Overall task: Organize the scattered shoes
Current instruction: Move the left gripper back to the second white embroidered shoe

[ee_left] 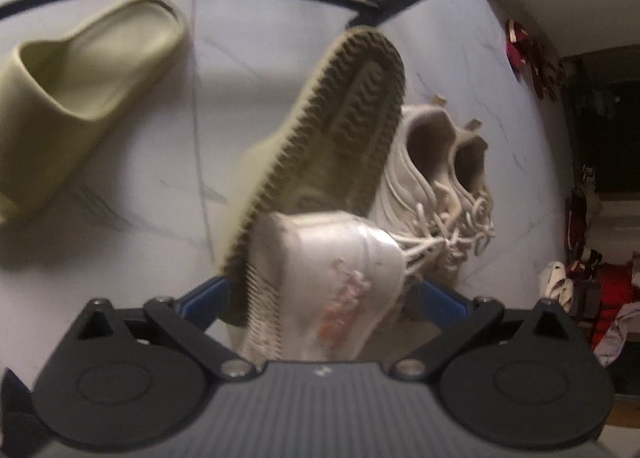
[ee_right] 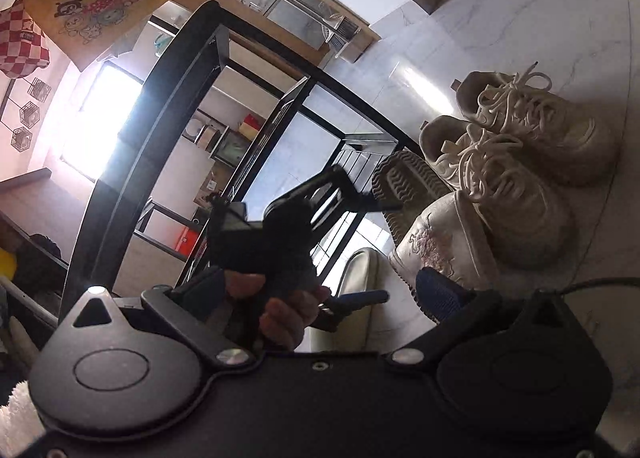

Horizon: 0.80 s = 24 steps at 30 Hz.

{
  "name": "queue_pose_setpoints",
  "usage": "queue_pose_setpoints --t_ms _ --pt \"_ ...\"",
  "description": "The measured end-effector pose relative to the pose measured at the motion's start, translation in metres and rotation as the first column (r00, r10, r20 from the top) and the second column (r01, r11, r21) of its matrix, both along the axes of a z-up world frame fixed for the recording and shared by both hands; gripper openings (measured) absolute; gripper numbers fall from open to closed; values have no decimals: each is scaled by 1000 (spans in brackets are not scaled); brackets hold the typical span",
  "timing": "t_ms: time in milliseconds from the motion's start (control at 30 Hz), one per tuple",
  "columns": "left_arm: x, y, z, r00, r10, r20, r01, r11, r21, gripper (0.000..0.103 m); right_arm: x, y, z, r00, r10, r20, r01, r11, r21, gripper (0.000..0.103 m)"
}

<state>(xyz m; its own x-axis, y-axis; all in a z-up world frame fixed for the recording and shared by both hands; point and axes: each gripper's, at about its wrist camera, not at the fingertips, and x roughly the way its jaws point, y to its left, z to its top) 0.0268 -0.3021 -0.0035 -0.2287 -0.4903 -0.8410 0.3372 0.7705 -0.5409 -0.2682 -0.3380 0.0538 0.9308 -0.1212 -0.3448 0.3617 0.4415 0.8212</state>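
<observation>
the left gripper (ee_left: 320, 298) has its jaws closed on two shoes at once: an olive foam slide (ee_left: 320, 145) showing its ridged, saw-toothed sole, and a white shoe (ee_left: 336, 278) with a blurred pink mark. its mate, a smooth slide (ee_left: 76, 101), lies on the marble floor (ee_left: 224, 57); laced sneakers (ee_left: 440, 185) sit beside. the right gripper (ee_right: 404, 294) hangs open, empty.

A home, by its entrance area: pale marble-patterned floor tiles (ee_right: 500, 17) strewn with worn white lace-up sneakers (ee_right: 520, 161); a black metal-frame rack (ee_right: 224, 69); a yellow cartoon-printed tote bag (ee_right: 100, 1) hanging; a steel kitchen sink counter (ee_right: 304, 13) behind.
</observation>
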Motion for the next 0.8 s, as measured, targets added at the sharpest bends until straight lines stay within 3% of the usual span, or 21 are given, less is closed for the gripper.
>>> queue_pose_setpoints --t_ms 200,433,600,800 --pt "-12 -21 -10 1000 -18 5 18 998 65 102 -1 -2 -1 1000 3 8 -3 1000 16 103" --pt "-38 -59 -9 979 -161 125 132 969 209 102 0 -5 -4 1000 12 15 -13 999 43 103" --pt "-38 -59 -13 976 -117 184 72 969 238 102 1 -7 -6 1000 17 17 -18 999 52 103" --pt "-38 -63 -19 967 -133 217 59 947 316 103 2 -7 -8 1000 21 15 -22 998 57 103"
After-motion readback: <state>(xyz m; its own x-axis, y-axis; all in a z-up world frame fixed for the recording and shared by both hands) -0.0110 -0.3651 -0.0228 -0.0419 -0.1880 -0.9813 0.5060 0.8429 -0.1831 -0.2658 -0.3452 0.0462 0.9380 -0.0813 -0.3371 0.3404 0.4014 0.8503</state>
